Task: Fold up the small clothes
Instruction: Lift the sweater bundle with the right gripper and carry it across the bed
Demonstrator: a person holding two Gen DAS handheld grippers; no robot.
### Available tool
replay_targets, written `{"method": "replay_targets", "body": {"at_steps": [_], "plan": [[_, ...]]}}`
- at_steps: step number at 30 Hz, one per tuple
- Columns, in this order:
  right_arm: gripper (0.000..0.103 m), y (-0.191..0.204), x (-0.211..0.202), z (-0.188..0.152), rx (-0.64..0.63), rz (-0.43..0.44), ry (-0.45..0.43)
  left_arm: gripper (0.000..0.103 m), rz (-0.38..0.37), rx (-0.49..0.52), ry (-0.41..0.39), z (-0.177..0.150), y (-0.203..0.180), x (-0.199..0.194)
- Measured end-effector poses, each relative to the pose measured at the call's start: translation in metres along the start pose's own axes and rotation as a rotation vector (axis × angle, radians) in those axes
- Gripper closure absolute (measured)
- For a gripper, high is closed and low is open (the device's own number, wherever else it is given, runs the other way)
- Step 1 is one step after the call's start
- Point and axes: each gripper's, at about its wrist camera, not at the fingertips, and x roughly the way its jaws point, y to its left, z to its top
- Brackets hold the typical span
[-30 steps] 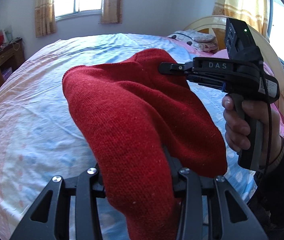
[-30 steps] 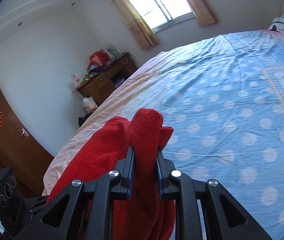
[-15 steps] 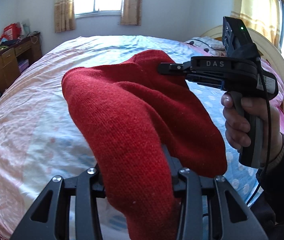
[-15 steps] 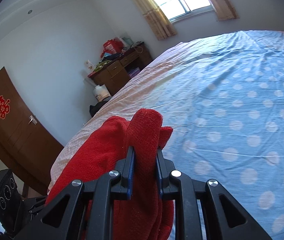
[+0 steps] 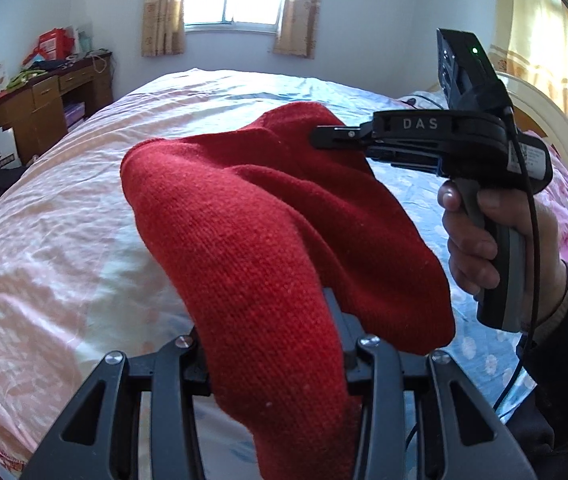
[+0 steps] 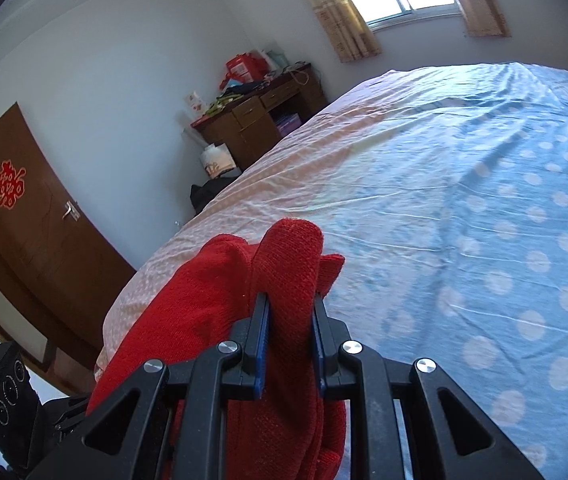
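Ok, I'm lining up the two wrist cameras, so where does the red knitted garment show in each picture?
Left wrist view: the red knitted garment fills the centre, running from the left gripper at the bottom up to the right gripper.
Right wrist view: the garment sits bottom centre-left, a fold pinched in the right gripper.
Shared landmark: the wooden desk beside the bed.

Garment (image 5: 268, 216) above bed (image 5: 64, 220) — desk (image 5: 44, 100) beyond.

Sweater (image 5: 268, 232): red knitted wool, matt, fuzzy. Grippers (image 6: 289, 340): matt black plastic, shiny metal screws. Sheet (image 6: 464, 200): smooth, creased cotton.
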Motion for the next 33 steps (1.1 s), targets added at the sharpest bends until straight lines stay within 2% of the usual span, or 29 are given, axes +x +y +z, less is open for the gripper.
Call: {"method": "replay_targets", "body": {"at_steps": [7,15,27,33], "plan": [[0.085,0.029,0.030,0.006,-0.044,0.009,0.035,0.061,0.023,-0.052,-0.012,-0.005,0.019,-0.006],[0.085,0.047,0.070,0.011,-0.077,0.002,0.093,0.061,0.083,-0.059,-0.021,-0.015,0.031,-0.002],[0.085,0.038,0.113,-0.002,-0.040,-0.020,0.165,0.059,0.086,-0.120,0.017,-0.039,0.045,0.013],[0.085,0.020,0.127,-0.014,0.003,-0.055,0.201,0.053,0.085,-0.134,-0.021,-0.051,0.046,0.011]]}}
